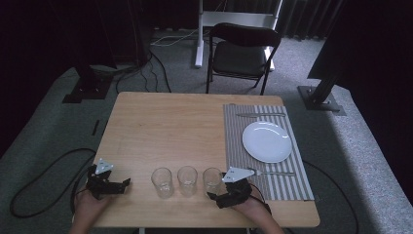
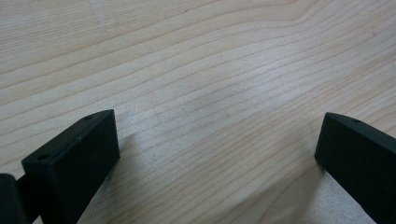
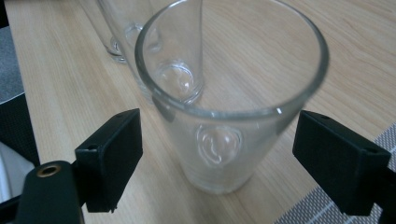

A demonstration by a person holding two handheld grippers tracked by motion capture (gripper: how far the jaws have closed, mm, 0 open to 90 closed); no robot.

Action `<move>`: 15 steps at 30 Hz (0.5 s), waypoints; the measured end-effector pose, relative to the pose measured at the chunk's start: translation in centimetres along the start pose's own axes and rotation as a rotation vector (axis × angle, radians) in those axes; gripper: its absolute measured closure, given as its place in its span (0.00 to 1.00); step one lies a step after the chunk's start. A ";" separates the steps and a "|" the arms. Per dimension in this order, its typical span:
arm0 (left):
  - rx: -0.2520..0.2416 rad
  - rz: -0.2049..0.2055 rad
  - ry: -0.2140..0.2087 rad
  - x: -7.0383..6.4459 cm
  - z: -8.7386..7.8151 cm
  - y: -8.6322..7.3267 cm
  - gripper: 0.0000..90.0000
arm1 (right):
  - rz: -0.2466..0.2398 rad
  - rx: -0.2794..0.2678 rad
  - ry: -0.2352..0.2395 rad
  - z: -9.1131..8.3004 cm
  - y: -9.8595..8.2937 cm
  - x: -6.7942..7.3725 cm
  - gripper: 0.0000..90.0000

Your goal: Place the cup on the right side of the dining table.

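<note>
- 3 clear glasses [image 1: 187, 181], in a row
- 1 white plate [image 1: 266, 141]
- 1 striped placemat [image 1: 292, 183]
- 1 knife [image 1: 259, 115]
- 1 fork [image 1: 272, 172]
- 1 chair [image 1: 242, 54]
- 2 grippers [image 1: 125, 184]

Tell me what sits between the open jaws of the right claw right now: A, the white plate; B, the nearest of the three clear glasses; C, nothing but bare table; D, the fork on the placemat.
B: in the right gripper view the right claw has its jaws spread on either side of a clear glass, not yet touching it, with the other glasses lined up behind it.
</note>
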State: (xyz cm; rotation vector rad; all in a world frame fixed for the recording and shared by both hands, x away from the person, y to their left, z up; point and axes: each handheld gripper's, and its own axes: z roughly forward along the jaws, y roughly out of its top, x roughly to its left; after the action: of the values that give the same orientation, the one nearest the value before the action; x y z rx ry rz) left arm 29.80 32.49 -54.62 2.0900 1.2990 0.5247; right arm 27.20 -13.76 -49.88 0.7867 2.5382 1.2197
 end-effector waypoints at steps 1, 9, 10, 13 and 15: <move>0.000 0.000 0.000 0.0 0.0 0.0 0.00 | 0.003 -0.003 0.003 0.3 0.1 0.1 0.17; -0.001 0.000 0.000 0.0 0.0 0.0 0.00 | 0.015 -0.016 -0.011 0.8 0.6 0.2 0.22; -0.001 -0.001 0.000 0.0 0.0 0.0 0.00 | 0.015 -0.024 -0.011 0.8 0.6 0.2 0.22; -0.001 -0.001 0.000 0.0 0.0 0.0 0.00 | 0.016 -0.024 -0.018 1.1 0.8 0.3 0.24; 0.001 0.001 0.000 0.0 0.0 0.0 0.00 | 0.015 -0.020 -0.025 1.1 0.8 0.3 0.25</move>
State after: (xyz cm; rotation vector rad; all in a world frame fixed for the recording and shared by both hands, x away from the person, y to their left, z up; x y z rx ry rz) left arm 29.80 32.49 -54.62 2.0914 1.2988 0.5246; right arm 27.69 -12.42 -49.97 0.8126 2.5008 1.2305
